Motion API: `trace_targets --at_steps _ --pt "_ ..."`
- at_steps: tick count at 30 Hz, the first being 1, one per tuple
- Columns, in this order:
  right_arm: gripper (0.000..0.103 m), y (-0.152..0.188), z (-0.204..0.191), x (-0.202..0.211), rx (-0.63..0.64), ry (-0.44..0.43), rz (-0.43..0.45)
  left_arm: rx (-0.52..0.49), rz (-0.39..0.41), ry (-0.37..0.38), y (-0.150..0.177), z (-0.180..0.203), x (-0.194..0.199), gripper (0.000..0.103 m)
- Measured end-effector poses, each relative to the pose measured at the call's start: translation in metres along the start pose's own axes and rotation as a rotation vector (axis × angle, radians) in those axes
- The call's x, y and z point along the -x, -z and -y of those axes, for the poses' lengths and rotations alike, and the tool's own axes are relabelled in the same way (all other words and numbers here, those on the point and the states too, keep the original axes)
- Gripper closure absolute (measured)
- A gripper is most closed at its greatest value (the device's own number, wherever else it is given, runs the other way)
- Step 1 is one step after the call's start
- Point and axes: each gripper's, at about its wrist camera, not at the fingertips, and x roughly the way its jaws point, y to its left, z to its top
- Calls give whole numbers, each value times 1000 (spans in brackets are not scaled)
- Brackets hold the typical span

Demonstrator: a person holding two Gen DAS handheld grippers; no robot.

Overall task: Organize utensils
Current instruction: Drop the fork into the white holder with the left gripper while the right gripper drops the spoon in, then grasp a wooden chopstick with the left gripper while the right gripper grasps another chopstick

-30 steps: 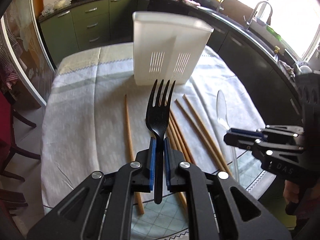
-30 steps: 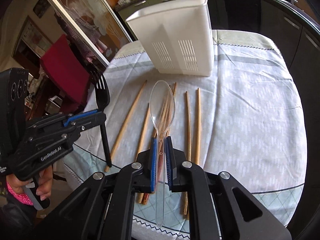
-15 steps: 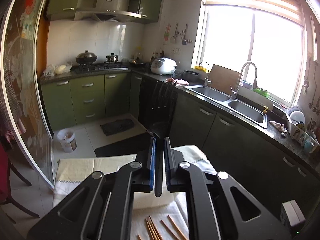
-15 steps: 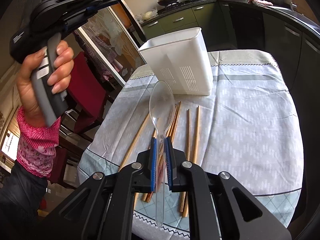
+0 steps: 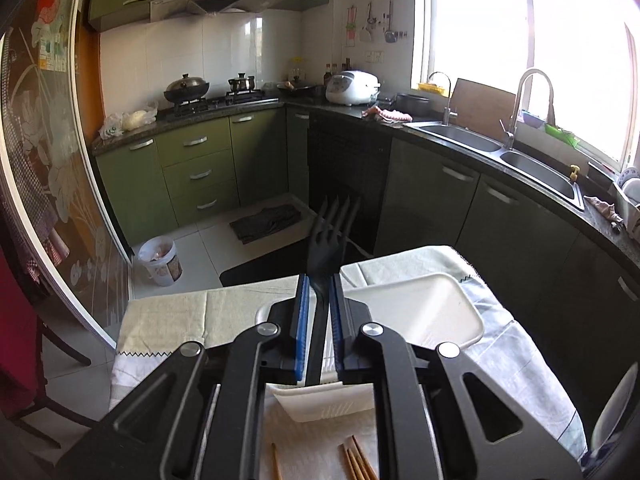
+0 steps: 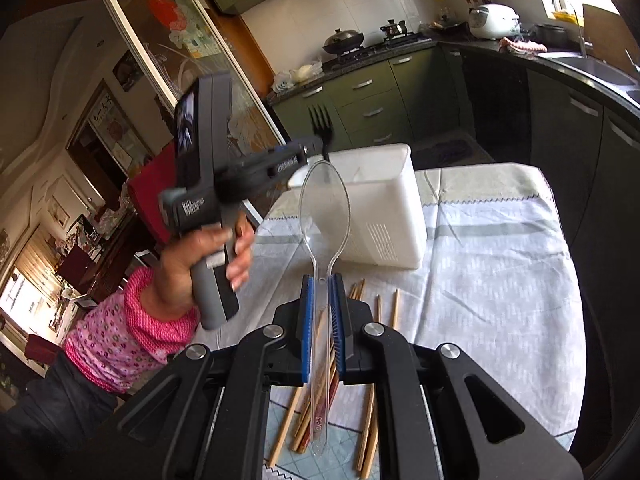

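Above a cloth-covered worktop (image 6: 500, 264), two hand-held grippers each carry one utensil. Clamped in the left hand-held gripper (image 5: 319, 312), a black plastic fork (image 5: 330, 236) runs lengthwise away from the camera, tines pointing up and outward toward the kitchen cabinets, its handle passing down between the blue pads. Its jaws have just been opening slightly, though the fork is gripped between them. Directly beneath it stands a white slotted utensil holder (image 5: 420, 308), open top facing up. The right hand-held gripper (image 6: 322, 316) is clenched on a clear plastic spoon (image 6: 325, 204), bowl up and forward, handle trailing down past the pads toward the camera. Wooden chopsticks (image 6: 372, 432) lie loose on the cloth below, near the front edge. A hand (image 6: 200, 256) in a pink patterned sleeve grips the left tool. Around are green cabinets, a stove with pots, a steel sink under a bright window
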Motion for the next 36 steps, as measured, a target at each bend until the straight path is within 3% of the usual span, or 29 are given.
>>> trace_targets --at_steps 3,7,11,14,17,24,31,33,36 --pt "93 -36 -10 2 32 37 95 13 -6 11 4 -8 5 88" --pt "93 -89 -19 0 36 73 256 31 3 27 11 -18 29 75" --pt "93 -129 -24 -19 60 177 406 30 -12 38 24 -28 57 74" --pt "93 -143 -21 -46 81 261 472 29 -40 37 39 -35 72 74" --pt "93 -139 -13 -77 119 331 482 41 -90 42 56 -43 79 73" --pt "93 -109 13 -119 109 331 405 65 -193 45 90 -59 76 72" --pt "82 -73 20 -128 159 363 326 68 -269 52 102 -57 61 71" --pt "74 -64 18 -123 170 381 327 69 -305 58 106 -53 56 70" --pt "73 -52 14 -104 192 407 360 71 -373 57 113 -49 46 67"
